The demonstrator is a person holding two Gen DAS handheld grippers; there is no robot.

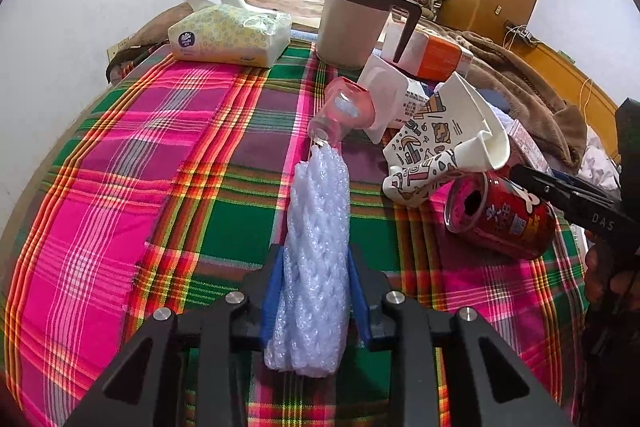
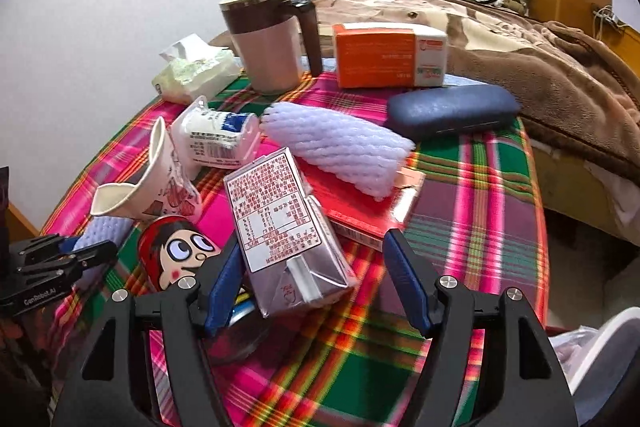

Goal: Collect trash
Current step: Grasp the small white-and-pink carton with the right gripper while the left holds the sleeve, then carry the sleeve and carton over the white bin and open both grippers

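In the left wrist view my left gripper [image 1: 316, 283] is shut on a white foam net sleeve [image 1: 320, 227] that reaches forward over the plaid cloth. A red can [image 1: 500, 219] lies on its side to the right, behind it a crushed paper cup [image 1: 436, 147] and a pink bottle [image 1: 340, 111]. In the right wrist view my right gripper [image 2: 312, 239] stands open around a silver drink carton [image 2: 280, 227]; the right pad is clear of it. The red can [image 2: 176, 251] lies just left of the left finger. A second foam sleeve [image 2: 336, 147] rests on a red flat box [image 2: 360, 215].
A lidded mug [image 2: 272, 39], a tissue pack [image 2: 192, 71], an orange box [image 2: 388, 55] and a dark blue case [image 2: 452, 111] stand at the back of the table [image 2: 492, 187]. A brown blanket [image 2: 560, 75] lies beyond. Something white [image 2: 600, 347] sits low at the right.
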